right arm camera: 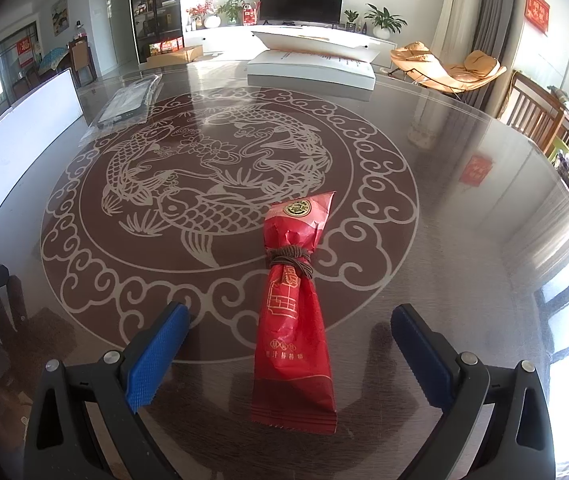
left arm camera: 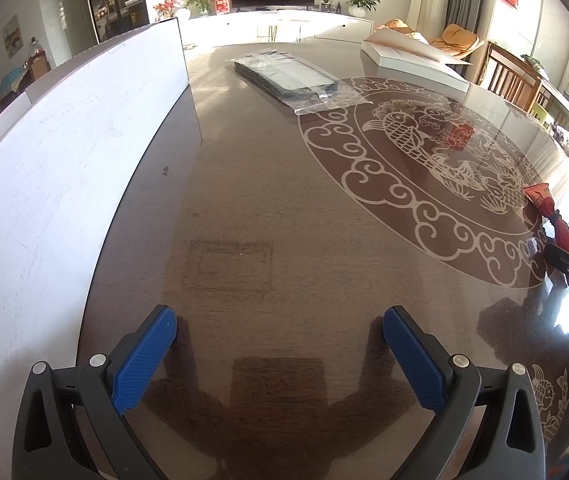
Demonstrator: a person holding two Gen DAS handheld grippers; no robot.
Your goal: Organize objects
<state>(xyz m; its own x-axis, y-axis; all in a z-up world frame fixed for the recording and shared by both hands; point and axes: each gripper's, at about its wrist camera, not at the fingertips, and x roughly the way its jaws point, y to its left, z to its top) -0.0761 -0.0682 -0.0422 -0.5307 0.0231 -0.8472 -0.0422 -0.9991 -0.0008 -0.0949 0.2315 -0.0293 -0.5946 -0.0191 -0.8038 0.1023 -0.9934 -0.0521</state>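
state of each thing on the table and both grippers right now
red packet: lying flat on the table, tied round with brown cord, between the open pads, not gripped
right gripper: open
left gripper: open, nothing between its pads
clear bag: lying flat, a dark item inside
white box: lid raised open
white board: standing on edge
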